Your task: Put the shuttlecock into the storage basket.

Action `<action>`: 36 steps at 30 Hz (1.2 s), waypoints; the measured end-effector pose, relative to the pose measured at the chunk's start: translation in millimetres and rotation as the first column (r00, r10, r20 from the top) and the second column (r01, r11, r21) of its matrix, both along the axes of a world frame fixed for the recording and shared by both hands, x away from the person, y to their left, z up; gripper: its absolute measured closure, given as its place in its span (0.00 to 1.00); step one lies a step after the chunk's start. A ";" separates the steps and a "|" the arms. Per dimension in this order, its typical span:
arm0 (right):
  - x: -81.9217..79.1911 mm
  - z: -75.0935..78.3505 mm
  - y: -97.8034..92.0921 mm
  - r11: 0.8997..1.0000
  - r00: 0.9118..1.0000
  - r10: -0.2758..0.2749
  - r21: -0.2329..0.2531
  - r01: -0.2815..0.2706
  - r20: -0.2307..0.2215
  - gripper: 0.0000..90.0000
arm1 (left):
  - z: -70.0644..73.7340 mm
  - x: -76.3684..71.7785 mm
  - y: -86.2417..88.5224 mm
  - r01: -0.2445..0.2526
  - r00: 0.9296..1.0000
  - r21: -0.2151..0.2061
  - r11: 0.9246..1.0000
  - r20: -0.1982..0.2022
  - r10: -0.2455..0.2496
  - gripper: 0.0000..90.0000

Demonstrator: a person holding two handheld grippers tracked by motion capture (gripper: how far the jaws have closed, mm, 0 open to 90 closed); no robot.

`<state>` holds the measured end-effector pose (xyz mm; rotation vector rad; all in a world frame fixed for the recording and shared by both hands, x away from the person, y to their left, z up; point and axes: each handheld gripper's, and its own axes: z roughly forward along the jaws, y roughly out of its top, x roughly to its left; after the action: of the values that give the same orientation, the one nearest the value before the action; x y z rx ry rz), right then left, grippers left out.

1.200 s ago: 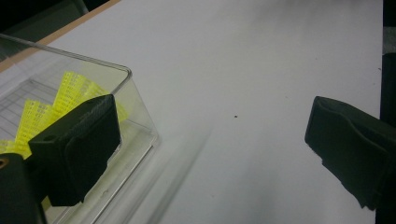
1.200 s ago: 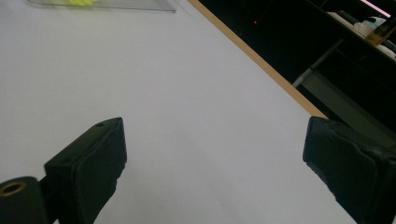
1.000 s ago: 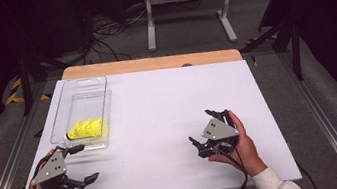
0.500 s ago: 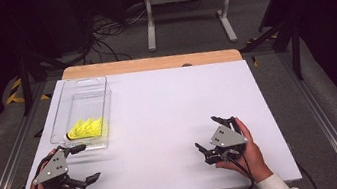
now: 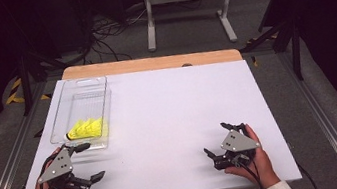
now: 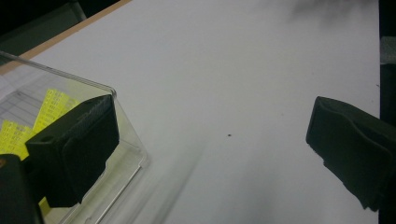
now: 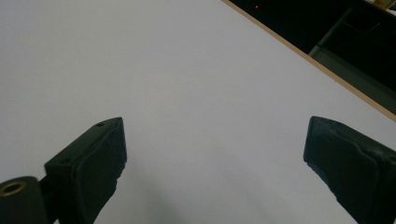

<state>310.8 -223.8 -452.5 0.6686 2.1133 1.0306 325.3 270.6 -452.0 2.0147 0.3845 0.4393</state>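
Observation:
A clear plastic tray [image 5: 72,101] lies at the table's left side, with yellow shuttlecock-like pieces [image 5: 85,128] at its near end. My left gripper [image 5: 94,161] rests just in front of the tray's near edge, open, nothing between its jaws. In the left gripper view, the left gripper [image 6: 210,154] has its left jaw in front of the tray's corner [image 6: 122,109], with the yellow pieces [image 6: 51,105] behind it. My right gripper [image 5: 214,139] rests near the front right of the table, open and empty. In the right gripper view, the right gripper [image 7: 215,158] faces bare white tabletop.
The white table top [image 5: 178,108] has a wooden strip [image 5: 151,63] along its far edge. Beyond it stand a metal stand [image 5: 183,6] and cables on a dark floor. Rails run along both sides of the table.
My right gripper has drawn back toward the near edge and slightly right, staying open. The left gripper has hardly moved.

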 end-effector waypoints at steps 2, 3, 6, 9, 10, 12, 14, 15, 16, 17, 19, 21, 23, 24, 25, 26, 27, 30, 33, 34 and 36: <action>-0.6 -0.3 -0.6 1.000 1.000 0.000 0.005 0.000 -0.003 0.07 | -0.6 0.1 -2.1 0.000 1.000 -0.005 1.000 -0.006 0.000 0.04; -0.7 -0.3 -0.9 1.000 1.000 0.000 0.007 0.000 -0.002 0.07 | -0.7 0.4 -2.4 0.003 1.000 -0.009 1.000 -0.008 -0.003 0.04; -0.7 -0.5 -1.4 1.000 1.000 -0.001 0.014 0.001 0.001 0.07 | -0.4 1.1 -2.6 -0.002 1.000 -0.014 1.000 -0.002 0.001 0.04; -0.9 -0.4 -1.8 1.000 1.000 -0.003 0.017 0.003 0.004 0.07 | -0.4 0.8 -3.0 -0.008 1.000 -0.014 1.000 -0.001 0.008 0.03; -1.0 -0.2 -2.0 1.000 1.000 -0.001 0.021 0.001 0.005 0.07 | -0.4 0.7 -3.1 -0.010 1.000 -0.013 1.000 -0.001 0.010 0.03; -1.3 0.0 -1.8 1.000 1.000 0.000 0.018 0.000 0.007 0.07 | -0.7 0.4 -3.4 -0.012 1.000 -0.013 1.000 -0.002 0.012 0.03; -1.6 0.1 -1.7 1.000 1.000 0.002 0.018 -0.002 0.007 0.07 | -0.7 0.3 -3.6 -0.011 1.000 -0.009 1.000 0.000 0.011 0.03; -1.6 0.2 -1.6 1.000 1.000 0.002 0.019 -0.003 0.007 0.07 | -0.6 0.3 -3.7 -0.012 1.000 -0.007 1.000 0.002 0.012 0.03; -1.7 0.3 -1.4 1.000 1.000 0.003 0.021 -0.003 0.008 0.07 | -0.5 0.7 -3.7 -0.011 1.000 -0.009 1.000 0.001 0.011 0.03; -1.9 0.4 -1.1 1.000 1.000 0.003 0.021 -0.003 0.006 0.07 | -0.6 0.8 -3.8 -0.013 1.000 -0.012 1.000 -0.001 0.013 0.03; -2.1 0.4 -1.1 1.000 1.000 0.002 0.020 -0.002 0.006 0.07 | -1.0 1.1 -4.0 -0.012 1.000 -0.015 1.000 -0.002 0.012 0.03; -2.8 0.3 -0.9 1.000 1.000 0.002 0.015 -0.002 0.008 0.07 | -1.5 1.6 -4.1 -0.007 1.000 -0.012 1.000 -0.004 0.007 0.03; -3.7 0.9 -0.7 1.000 1.000 0.000 0.016 -0.001 0.013 0.07 | -1.7 1.2 -4.0 -0.005 1.000 -0.011 1.000 -0.006 0.005 0.03; -4.2 1.2 -0.8 1.000 1.000 0.001 0.018 -0.001 0.014 0.07 | -1.8 0.9 -4.1 -0.004 1.000 -0.010 1.000 -0.005 0.004 0.03; -4.7 1.5 -0.7 1.000 1.000 -0.002 0.015 0.002 0.017 0.07 | -1.8 0.9 -4.1 -0.003 1.000 -0.008 1.000 -0.001 0.003 0.03; -4.9 1.8 -0.7 1.000 1.000 -0.005 0.014 0.005 0.019 0.07 | -1.8 0.7 -4.0 -0.002 1.000 -0.007 1.000 0.000 0.002 0.03; -4.9 1.8 -0.7 1.000 1.000 -0.005 0.014 0.005 0.019 0.07 | -1.8 0.7 -4.0 -0.002 1.000 -0.007 1.000 0.000 0.002 0.03; -5.1 2.4 -0.4 1.000 0.999 -0.014 0.012 0.014 0.028 0.07 | -1.3 0.4 -3.2 -0.002 1.000 -0.009 1.000 0.003 0.002 0.03; -4.8 2.4 -0.7 1.000 0.999 -0.017 0.012 0.017 0.029 0.07 | -1.4 0.7 -3.3 0.000 1.000 -0.007 1.000 0.002 0.000 0.03; -4.5 2.3 -1.0 1.000 0.999 -0.017 0.015 0.016 0.028 0.07 | -1.3 1.0 -3.3 0.000 1.000 -0.003 1.000 0.007 0.000 0.03; -4.3 2.2 -1.1 1.000 1.000 -0.018 0.016 0.017 0.025 0.07 | -1.4 1.1 -3.8 -0.001 1.000 -0.003 1.000 0.006 0.001 0.03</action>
<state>306.5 -224.9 -450.3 0.6768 2.0760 1.0413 326.4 266.9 -453.4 2.0102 0.3821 0.4446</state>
